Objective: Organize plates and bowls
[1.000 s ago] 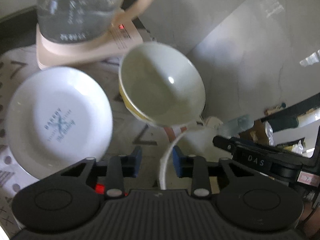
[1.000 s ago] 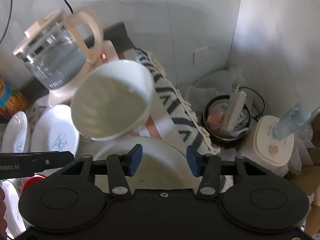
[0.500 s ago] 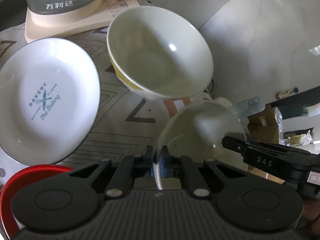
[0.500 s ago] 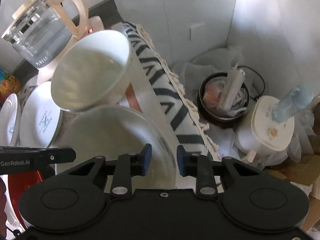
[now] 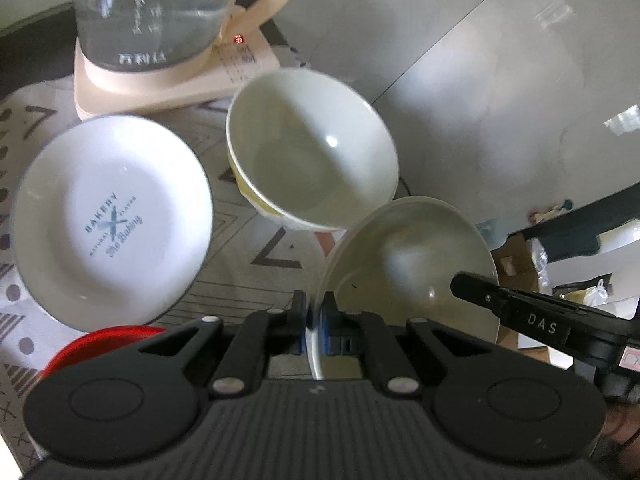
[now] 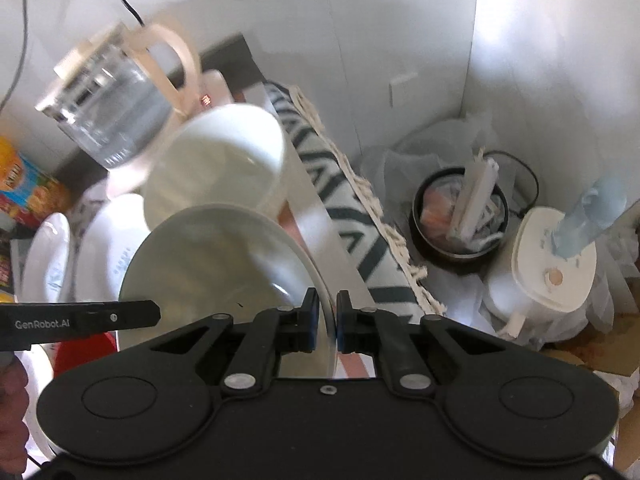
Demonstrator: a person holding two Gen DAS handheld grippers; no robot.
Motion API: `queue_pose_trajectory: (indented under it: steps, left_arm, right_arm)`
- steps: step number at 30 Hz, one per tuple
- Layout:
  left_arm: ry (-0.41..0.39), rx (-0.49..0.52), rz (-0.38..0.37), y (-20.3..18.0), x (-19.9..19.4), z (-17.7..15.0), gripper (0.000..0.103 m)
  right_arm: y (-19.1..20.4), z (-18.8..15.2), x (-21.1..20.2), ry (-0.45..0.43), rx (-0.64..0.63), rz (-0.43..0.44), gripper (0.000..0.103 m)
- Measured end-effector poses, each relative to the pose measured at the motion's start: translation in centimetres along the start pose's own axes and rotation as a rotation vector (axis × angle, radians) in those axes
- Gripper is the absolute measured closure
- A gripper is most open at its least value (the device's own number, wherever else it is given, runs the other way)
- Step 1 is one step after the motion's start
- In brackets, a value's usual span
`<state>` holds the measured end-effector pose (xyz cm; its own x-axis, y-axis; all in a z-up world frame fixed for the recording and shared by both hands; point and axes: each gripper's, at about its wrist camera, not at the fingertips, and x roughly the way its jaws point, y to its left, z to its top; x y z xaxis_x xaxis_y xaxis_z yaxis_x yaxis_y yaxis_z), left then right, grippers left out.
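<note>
Both grippers are shut on the rim of one shallow cream bowl (image 5: 416, 264), held above the table. My left gripper (image 5: 316, 320) pinches its left rim. My right gripper (image 6: 326, 322) pinches its right rim; the bowl shows in the right wrist view (image 6: 216, 264). A deeper white bowl with a yellow outside (image 5: 312, 148) stands just beyond it on the patterned cloth, also in the right wrist view (image 6: 216, 168). A white "Bakery" plate (image 5: 112, 220) lies to the left.
A glass kettle on a cream base (image 5: 160, 20) stands behind the bowls. A red-rimmed dish (image 5: 100, 344) lies at the near left. The table edge with fringed cloth (image 6: 360, 200) drops to a bin (image 6: 460, 224) and a white appliance (image 6: 552, 264) on the floor.
Both grippers closed from open onto the cream bowl's rim and it has risen into view. The left view has pulled back a little.
</note>
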<state>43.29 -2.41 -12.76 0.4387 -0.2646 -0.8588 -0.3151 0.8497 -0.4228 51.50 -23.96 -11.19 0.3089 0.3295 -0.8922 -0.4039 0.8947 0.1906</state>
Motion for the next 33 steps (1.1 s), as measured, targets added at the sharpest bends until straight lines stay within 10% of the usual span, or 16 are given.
queue_pose_trajectory:
  steps: [33]
  left_arm:
    - [-0.045, -0.06, -0.019, 11.0, -10.0, -6.6, 0.098]
  right_arm:
    - [13.2, -6.8, -3.4, -0.072, -0.035, 0.028, 0.094]
